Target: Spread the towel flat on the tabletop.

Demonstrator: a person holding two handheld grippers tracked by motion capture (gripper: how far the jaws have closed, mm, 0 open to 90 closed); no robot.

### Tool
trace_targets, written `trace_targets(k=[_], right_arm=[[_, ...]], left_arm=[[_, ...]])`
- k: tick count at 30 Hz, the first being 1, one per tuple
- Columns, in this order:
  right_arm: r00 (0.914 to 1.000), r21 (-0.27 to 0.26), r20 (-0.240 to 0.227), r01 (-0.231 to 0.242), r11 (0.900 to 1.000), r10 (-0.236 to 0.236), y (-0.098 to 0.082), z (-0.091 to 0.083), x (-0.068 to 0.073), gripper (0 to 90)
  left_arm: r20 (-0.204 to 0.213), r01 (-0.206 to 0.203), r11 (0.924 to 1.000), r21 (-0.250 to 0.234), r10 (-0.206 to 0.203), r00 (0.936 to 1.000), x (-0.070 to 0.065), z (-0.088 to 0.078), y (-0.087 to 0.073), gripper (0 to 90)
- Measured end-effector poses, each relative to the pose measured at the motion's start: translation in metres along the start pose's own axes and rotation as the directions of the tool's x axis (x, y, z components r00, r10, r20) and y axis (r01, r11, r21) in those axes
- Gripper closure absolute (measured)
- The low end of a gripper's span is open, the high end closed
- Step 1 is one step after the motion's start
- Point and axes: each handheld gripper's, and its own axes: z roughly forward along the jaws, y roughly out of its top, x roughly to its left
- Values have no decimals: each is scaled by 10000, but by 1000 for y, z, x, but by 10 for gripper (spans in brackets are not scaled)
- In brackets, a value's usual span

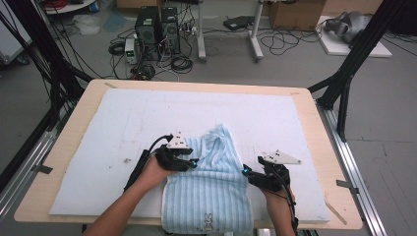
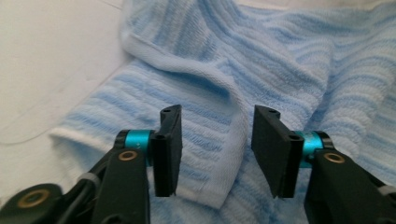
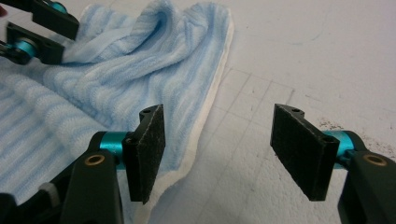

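**A:** So where's the towel (image 1: 211, 182) sitting right now?

**B:** Light blue striped towel, on the white mat (image 1: 123, 123) that covers the bench (image 1: 78, 113), at the near edge in the middle. The near part lies flat and hangs a little over the mat's front edge; the far part is bunched up into a ridge.

**A:** And the grippers?

**B:** One on each side of it. The left gripper (image 2: 217, 149) is at the towel's left edge, released: jaws apart, a folded hem of the towel (image 2: 233, 140) running up between them but the pads aren't pressing on it. The right gripper (image 3: 229, 154) is at the right edge, also released, nothing grasped. Its left pad hangs over the towel's white hem (image 3: 205, 121), the other over bare mat (image 3: 289, 70).

**A:** Any containers around?

**B:** Not on the bench. Back on the floor (image 1: 295, 69) there are cardboard boxes (image 1: 295, 14), can't tell what's in them, plus two computer towers (image 1: 157, 32) and a mess of cables (image 1: 147, 59).
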Motion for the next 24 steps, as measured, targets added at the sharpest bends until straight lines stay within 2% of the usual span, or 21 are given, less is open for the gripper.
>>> trace_targets(k=[2, 4, 5, 7, 10, 11, 13, 15, 16, 17, 20, 21, 22, 23, 24], right_arm=[[10000, -5, -36, -6, 10000, 6, 0, 1, -1, 350], [10000, -2, -74, -25, 10000, 25, 0, 2, -1, 349], [9999, -8, -110, -25, 10000, 25, 0, 3, -2, 349], [9999, 7, -138, -30, 10000, 30, 1, 4, -2, 349], [9997, 31, -223, -51, 10000, 52, 3, 9, -3, 349], [9996, 44, -266, -41, 10000, 42, 3, 10, -3, 349], [9994, 83, -333, -29, 10000, 32, 5, 14, -2, 349], [9992, 80, -389, -7, 10000, 11, 7, 18, -1, 349], [9991, 88, -412, -22, 10000, 26, 8, 20, -1, 349], [9989, 135, -458, -21, 9999, 27, 10, 22, 0, 349], [9988, 282, -487, 65, 9996, -51, 14, 30, 2, 350], [9988, 322, -487, 87, 9994, -71, 16, 32, 1, 350], [9988, 377, -491, 80, 9993, -61, 19, 34, 1, 350], [9987, 373, -493, 117, 9992, -99, 21, 36, 0, 352], [9990, 385, -433, 154, 9991, -137, 24, 39, -1, 360]], left_arm=[[-105, 34, 9997, 233, -32, 9999, 1, 4, 1, 675], [-229, 54, 10000, 50, -53, 9997, 4, 5, 2, 829], [-320, 242, 9997, -62, -244, 9992, 6, 4, 3, 861], [-552, 478, 9985, -283, -494, 9973, 12, 2, 4, 866], [-965, 1048, 9924, -641, -1107, 9892, 26, -4, 5, 869], [-1160, 1251, 9891, -781, -1337, 9842, 32, -6, 5, 869], [-1580, 1774, 9757, -1284, -1967, 9676, 45, -11, 5, 870], [-1811, 2300, 9640, -1332, -2519, 9507, 58, -11, 1, 872], [-1872, 2746, 9524, -1322, -2960, 9366, 66, -10, -4, 872], [-1911, 2947, 9466, -1311, -3158, 9294, 71, -10, -7, 872], [-2197, 3405, 9244, -1719, -3729, 9015, 83, -7, -14, 873], [-2261, 3461, 9220, -1735, -3793, 8972, 86, -7, -15, 873], [-2244, 3494, 9238, -1563, -3777, 8983, 88, -6, -14, 873], [-2300, 3398, 9276, -1554, -3685, 9007, 89, -5, -12, 873], [-2332, 3349, 9275, -1659, -3668, 9006, 90, -5, -10, 873]])
